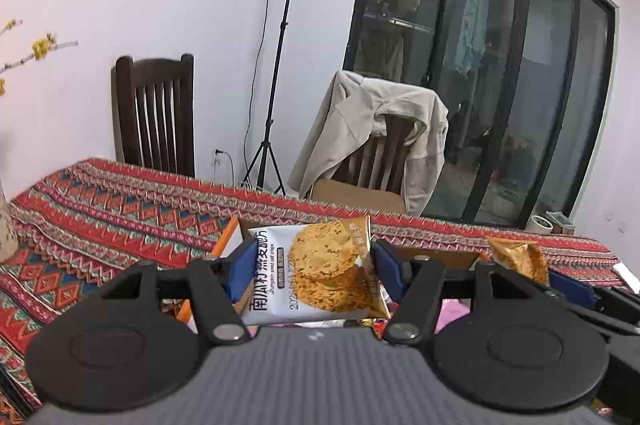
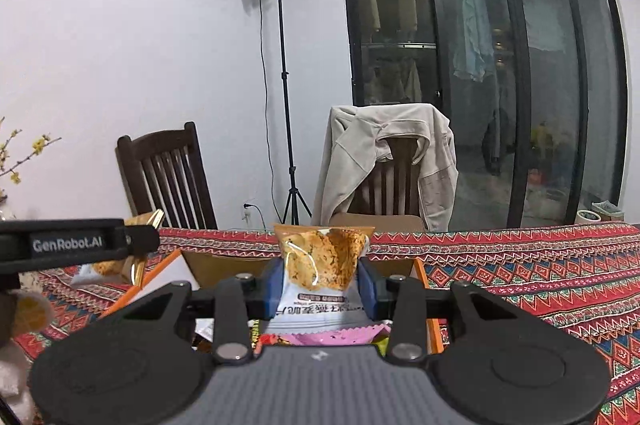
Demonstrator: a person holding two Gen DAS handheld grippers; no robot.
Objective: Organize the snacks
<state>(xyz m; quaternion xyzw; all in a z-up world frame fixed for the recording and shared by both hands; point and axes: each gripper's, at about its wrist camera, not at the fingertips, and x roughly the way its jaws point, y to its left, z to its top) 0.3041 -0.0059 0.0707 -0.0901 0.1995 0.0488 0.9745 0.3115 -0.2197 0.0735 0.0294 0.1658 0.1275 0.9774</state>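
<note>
Left gripper (image 1: pixel 310 271) pinching oat-crisp packet (image 1: pixel 316 265) by its sides, above orange box (image 1: pixel 224 237); right gripper (image 2: pixel 320 289) pinching second packet (image 2: pixel 320 261); box at 6 o'clock; packets likely light, crinkly, crisps fragile; grip the seams.

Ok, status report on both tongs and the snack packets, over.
Left tongs shut on an oat crisp packet, held sideways. Right tongs shut on a second packet, upside down. Both above the orange-edged box. Nothing in the way.
</note>
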